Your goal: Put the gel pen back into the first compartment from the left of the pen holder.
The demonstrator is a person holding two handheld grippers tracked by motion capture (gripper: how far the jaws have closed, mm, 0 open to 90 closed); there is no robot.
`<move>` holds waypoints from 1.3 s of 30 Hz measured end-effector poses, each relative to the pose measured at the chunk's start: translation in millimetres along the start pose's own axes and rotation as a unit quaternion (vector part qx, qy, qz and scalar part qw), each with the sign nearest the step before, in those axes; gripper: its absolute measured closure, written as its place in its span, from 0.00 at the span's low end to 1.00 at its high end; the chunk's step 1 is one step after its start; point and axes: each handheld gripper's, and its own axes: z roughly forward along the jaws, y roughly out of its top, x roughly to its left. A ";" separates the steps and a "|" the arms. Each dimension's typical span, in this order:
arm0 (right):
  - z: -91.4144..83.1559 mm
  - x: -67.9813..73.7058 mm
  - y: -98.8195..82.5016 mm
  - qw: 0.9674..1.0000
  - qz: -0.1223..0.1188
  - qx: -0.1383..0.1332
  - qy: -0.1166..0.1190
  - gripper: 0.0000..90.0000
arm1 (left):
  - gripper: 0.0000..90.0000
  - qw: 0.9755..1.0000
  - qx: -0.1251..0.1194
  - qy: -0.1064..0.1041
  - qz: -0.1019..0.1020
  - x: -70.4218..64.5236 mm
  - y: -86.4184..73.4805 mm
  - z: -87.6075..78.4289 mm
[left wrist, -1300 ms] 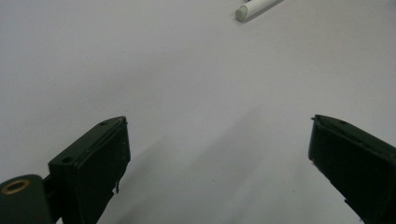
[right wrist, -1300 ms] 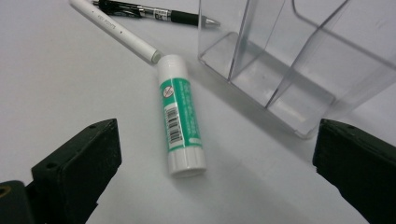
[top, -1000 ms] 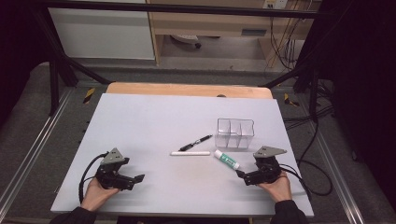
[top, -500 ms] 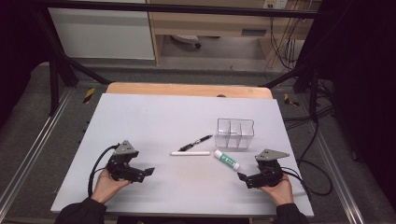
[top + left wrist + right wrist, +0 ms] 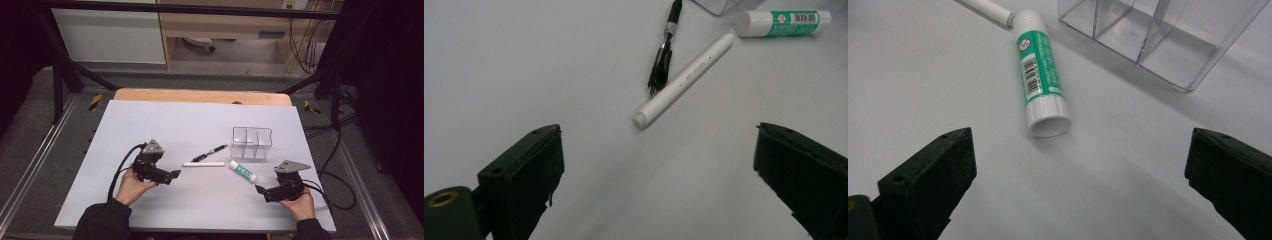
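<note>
While both grippers gape, bare table [image 5: 150,125] surrounds the white marker [image 5: 203,164].

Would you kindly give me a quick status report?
Left gripper open, empty. Right gripper open, empty. Glue stick, white marker, black pen lie loose beside clear organizer.

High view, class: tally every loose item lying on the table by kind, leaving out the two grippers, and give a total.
Black pen: 1
White marker: 1
Green-and-white glue stick: 1
Clear three-compartment organiser: 1
Total: 4
</note>
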 end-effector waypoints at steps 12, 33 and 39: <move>0.6 0.3 -0.2 1.000 -0.007 0.004 -0.004 0.01 | 0.12 1.000 0.012 -0.004 0.021 -14.5 34.6 30.7; 1.7 0.3 0.0 1.000 -0.010 0.005 -0.003 0.01 | 0.39 0.998 0.045 -0.010 0.054 -23.3 75.2 90.7; 1.6 0.0 -0.1 1.000 -0.012 0.004 -0.002 0.01 | 0.47 0.996 0.058 -0.011 0.060 -20.2 77.7 108.0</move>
